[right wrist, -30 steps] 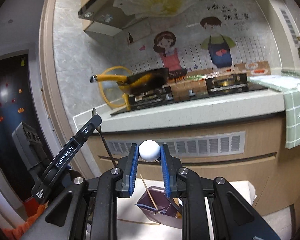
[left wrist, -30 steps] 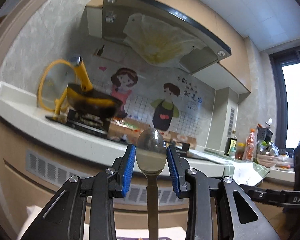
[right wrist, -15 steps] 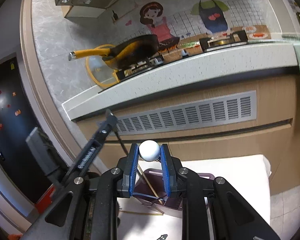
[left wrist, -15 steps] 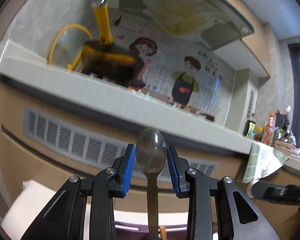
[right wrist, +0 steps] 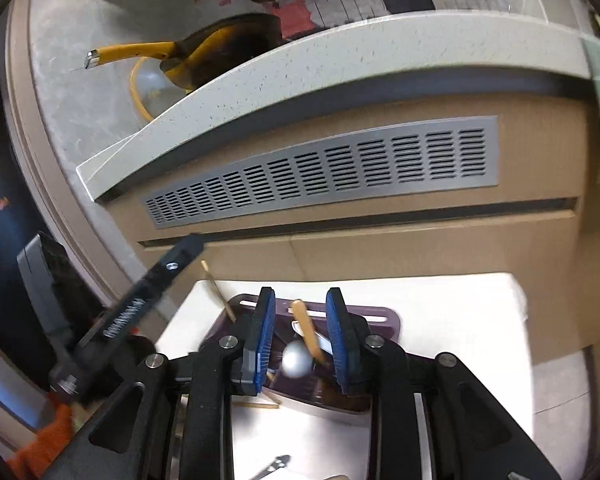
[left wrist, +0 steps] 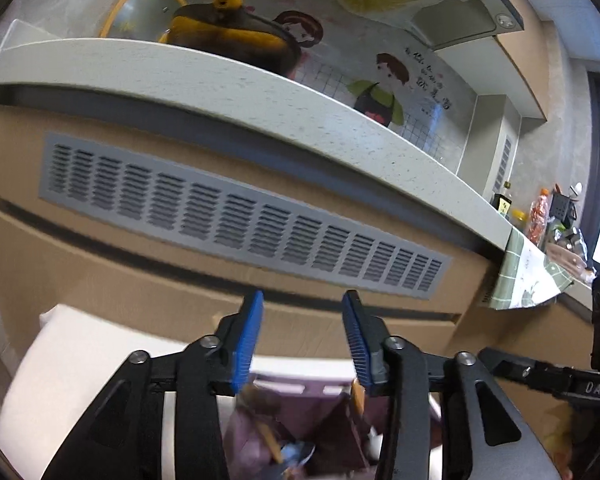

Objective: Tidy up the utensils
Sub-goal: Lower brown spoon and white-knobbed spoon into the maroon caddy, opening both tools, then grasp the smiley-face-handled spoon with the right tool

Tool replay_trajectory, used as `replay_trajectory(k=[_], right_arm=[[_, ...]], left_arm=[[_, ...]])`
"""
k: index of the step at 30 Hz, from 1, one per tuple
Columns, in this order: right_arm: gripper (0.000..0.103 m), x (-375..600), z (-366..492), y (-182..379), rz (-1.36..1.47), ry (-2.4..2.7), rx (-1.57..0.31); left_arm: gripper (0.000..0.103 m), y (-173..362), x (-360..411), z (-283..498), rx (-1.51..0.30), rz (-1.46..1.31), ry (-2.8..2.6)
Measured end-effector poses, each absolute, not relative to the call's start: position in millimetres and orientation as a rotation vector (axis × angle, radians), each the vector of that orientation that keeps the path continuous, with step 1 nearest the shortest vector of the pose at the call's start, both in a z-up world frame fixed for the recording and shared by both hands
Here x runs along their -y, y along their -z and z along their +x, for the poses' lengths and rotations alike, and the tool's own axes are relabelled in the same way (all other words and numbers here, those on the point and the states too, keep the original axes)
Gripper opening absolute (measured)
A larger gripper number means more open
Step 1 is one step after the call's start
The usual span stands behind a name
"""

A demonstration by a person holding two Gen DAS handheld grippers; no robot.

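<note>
Purple holder (right wrist: 384,322) on the white table (right wrist: 452,312) has my spoons, one white ball end (right wrist: 297,363) loose between my right tongs (right wrist: 300,338), both tongs just opened wide, left tongs (left wrist: 302,338) empty; spoons are hard, slippery, so I'd pinch the thin handle.

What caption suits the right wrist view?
Right tool open above the purple utensil holder, white-ended utensil dropping free.

Right gripper (right wrist: 300,330) above purple holder (right wrist: 384,320), lower centre of frame.
Jaws just opened; white ball-ended utensil (right wrist: 297,364) loose between blue pads (right wrist: 265,336); wooden stick (right wrist: 308,330) alongside.
</note>
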State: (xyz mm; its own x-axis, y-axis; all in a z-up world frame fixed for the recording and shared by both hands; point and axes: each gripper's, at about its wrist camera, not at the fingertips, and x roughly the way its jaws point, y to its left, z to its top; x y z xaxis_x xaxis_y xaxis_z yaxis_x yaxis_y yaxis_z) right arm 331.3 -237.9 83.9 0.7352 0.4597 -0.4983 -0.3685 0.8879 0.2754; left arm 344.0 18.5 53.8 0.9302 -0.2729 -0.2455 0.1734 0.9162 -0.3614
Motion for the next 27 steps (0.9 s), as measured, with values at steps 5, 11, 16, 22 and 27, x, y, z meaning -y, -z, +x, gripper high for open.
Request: replay_trajectory(k=[5, 11, 16, 22, 27], right_arm=[[0.029, 238.9, 288.5, -74.0, 0.019, -0.363, -0.541], [0.029, 222.7, 255.3, -14.6, -0.069, -0.394, -0.704], [0.029, 213.6, 248.9, 34.0, -0.055, -0.415, -0.849], [0.029, 214.5, 243.7, 50.4, -0.059, -0.382, -0.899], [0.029, 204.1, 234.3, 49.8, -0.136, -0.358, -0.876]], left_arm=[[0.045, -31.8, -53.7, 313.2, -0.401, -0.297, 0.171], [0.045, 33.0, -92.8, 303.0, -0.619, -0.328, 0.116], [0.045, 78.3, -97.2, 311.6, -0.806, -0.306, 0.128], [0.045, 83.3, -88.7, 291.9, -0.853, -0.321, 0.176], [0.045, 74.5, -72.4, 257.2, -0.868, -0.312, 0.204]])
